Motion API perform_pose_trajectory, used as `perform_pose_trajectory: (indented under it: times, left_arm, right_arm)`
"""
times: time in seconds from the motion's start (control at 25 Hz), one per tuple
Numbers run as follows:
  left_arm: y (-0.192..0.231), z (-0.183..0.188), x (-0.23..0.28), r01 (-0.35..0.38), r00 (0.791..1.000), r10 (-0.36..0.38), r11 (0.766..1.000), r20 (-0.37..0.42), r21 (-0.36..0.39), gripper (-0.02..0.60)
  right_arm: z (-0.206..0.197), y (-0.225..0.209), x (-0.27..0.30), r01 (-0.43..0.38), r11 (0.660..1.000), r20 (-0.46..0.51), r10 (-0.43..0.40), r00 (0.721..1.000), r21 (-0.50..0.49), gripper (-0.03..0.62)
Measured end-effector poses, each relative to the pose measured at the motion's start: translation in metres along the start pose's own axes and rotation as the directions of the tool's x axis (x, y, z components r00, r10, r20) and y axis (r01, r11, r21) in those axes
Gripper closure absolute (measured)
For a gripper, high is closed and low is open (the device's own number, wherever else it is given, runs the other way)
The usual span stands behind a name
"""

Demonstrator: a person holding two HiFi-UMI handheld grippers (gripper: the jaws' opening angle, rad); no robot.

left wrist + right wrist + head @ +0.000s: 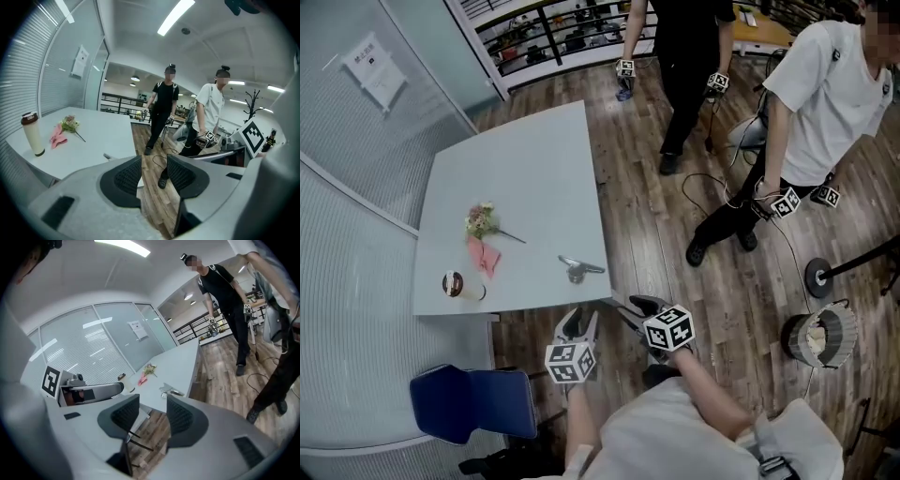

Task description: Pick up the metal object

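- Left gripper (580, 317) (153, 174): jaws spread, nothing pinched, only the wooden floor (152, 206) showing through the gap.
- Right gripper (625, 307) (152, 416): jaws likewise spread and empty, with the table edge and floor showing behind the gap.
- Both held low in front of the body, side by side, just off the near edge of the table (534, 159), neither touching the tabletop.
- Metal object (578, 268) (171, 391): lying flat on the pale table close to its near right corner, a little beyond both pairs of jaws and clear of them.
- Farther left on the same table: a cup (461, 285) (33, 133) with a dark lid, upright by the near left corner.
- Just beside the cup, a pink napkin (485, 255).
- Beyond the napkin, a flower sprig (481, 220) with its stem pointing right.
- Blue chair (469, 403) on the floor below the table's near left corner.
- Off to the right of the table, on the wooden floor: a person in black (689, 56) farther away and a person in a white shirt (816, 103) nearer, each with marker-cube grippers in hand.
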State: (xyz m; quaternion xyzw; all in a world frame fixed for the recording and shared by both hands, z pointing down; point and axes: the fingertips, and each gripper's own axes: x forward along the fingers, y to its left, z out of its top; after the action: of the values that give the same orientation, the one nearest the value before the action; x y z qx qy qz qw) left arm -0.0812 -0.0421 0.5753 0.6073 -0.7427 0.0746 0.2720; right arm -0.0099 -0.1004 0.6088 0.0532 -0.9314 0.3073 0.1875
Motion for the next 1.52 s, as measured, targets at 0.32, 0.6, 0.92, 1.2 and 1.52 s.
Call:
perform_pose_trajectory:
  times: [0.32,0.6,0.92,1.2,1.52]
  left_arm:
    - [-0.001,0.002,0.020,0.037,0.999,-0.036,0.998,-0.023,0.046,0.425]
    - [0.015,0.006,0.029,0.078,0.995,-0.068,0.986,-0.070,0.147,0.425]
    - [0.047,0.008,0.040,0.198,0.969,-0.135,0.928,-0.209,0.317,0.425]
    - [0.076,0.009,0.076,0.351,0.925,-0.252,0.851,-0.283,0.390,0.425]
    - [0.097,0.008,0.091,0.486,0.870,-0.359,0.742,-0.338,0.461,0.425]
  right_arm:
    - [0.000,-0.008,0.000,0.014,1.000,0.021,-0.015,1.000,0.026,0.431]
    - [0.002,-0.003,-0.002,0.030,0.999,0.012,-0.030,0.999,0.023,0.431]
    - [0.007,0.002,-0.001,0.116,0.990,0.050,-0.120,0.991,0.080,0.431]
    - [0.019,0.000,0.039,0.200,0.971,0.098,-0.213,0.972,0.130,0.431]
    - [0.013,0.013,0.098,0.232,0.948,0.139,-0.266,0.954,0.219,0.431]
